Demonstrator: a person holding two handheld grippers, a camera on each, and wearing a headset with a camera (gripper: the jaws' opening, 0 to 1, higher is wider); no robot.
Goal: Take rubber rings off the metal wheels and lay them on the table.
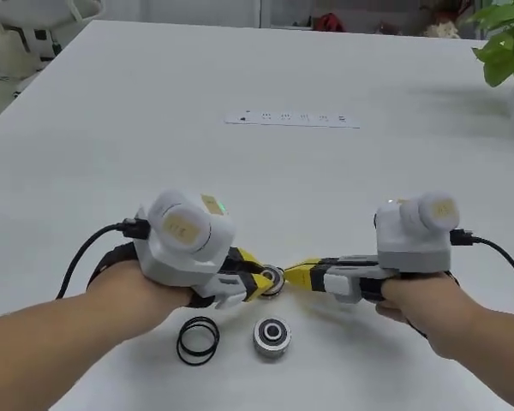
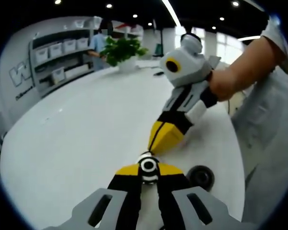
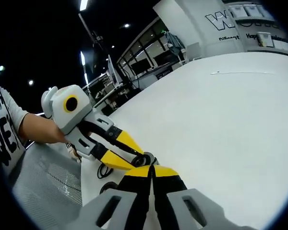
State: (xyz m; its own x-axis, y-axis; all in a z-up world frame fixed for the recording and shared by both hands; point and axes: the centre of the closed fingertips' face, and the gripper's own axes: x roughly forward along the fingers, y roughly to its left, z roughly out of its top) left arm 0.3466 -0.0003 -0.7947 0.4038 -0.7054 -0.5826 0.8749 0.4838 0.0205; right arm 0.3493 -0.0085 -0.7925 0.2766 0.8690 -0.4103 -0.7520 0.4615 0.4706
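Note:
My left gripper point(image 1: 259, 283) point(image 2: 149, 173) is shut on a small metal wheel point(image 1: 271, 280) point(image 2: 148, 164) with a black rubber ring around it, just above the white table point(image 1: 265, 180). The right gripper point(image 1: 291, 274) point(image 3: 152, 168) comes in from the right. Its yellow tips are pinched together at the wheel's rim point(image 3: 146, 158), on the ring. A second metal wheel point(image 1: 272, 336) point(image 2: 200, 176) lies flat on the table in front. Two loose black rubber rings point(image 1: 197, 339) point(image 3: 104, 171) lie overlapping to its left.
A white power strip point(image 1: 291, 118) lies across the middle of the table. A green plant point(image 1: 507, 43) stands at the far right corner. Black cables point(image 1: 84, 254) trail from both grippers. Shelves and a person point(image 2: 95, 42) are in the background.

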